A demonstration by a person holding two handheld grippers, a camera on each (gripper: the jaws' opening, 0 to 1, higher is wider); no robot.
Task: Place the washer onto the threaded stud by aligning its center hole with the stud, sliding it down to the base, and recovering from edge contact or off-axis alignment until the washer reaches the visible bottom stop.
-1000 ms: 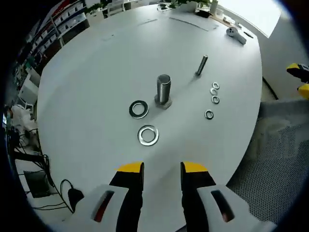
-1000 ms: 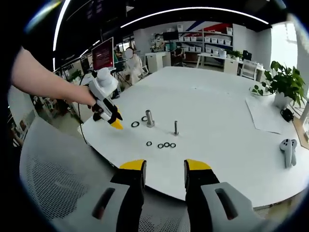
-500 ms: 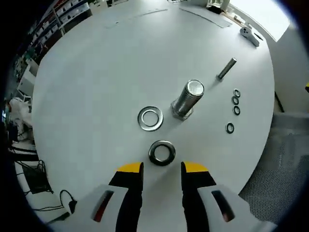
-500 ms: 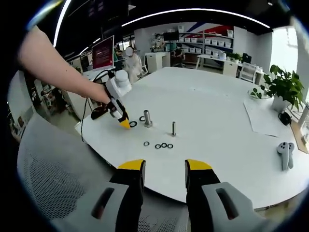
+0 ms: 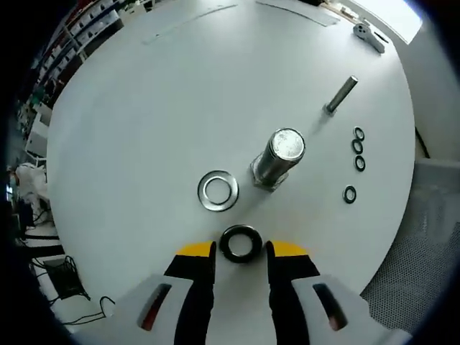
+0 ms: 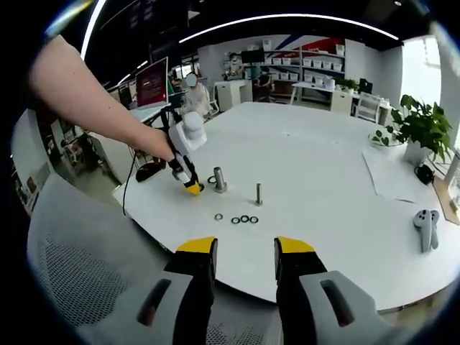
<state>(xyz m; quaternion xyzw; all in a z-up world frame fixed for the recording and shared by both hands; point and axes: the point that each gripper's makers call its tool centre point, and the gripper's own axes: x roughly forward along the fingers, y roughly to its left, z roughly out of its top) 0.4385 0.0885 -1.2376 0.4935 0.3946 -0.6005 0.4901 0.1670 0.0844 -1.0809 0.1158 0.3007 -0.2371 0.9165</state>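
On the white table (image 5: 144, 108), two large washers are lying beside one upright stud (image 5: 279, 158), four small rings (image 5: 356, 154) and one thin bolt (image 5: 340, 95) farther off, the dark washer (image 5: 241, 243) sitting between the left gripper's (image 5: 241, 251) spread jaws, while the right gripper (image 6: 241, 250) is hanging open.

In the right gripper view the left gripper (image 6: 192, 188) covers the dark washer, so whether its tips touch that washer cannot be told there. The small rings (image 6: 236, 219) are too small to tell apart from one another in shape. The person's arm (image 6: 86, 108) is cut off by the picture's edge. In the left gripper view the stud (image 5: 279, 159) hides its own base on the far side.
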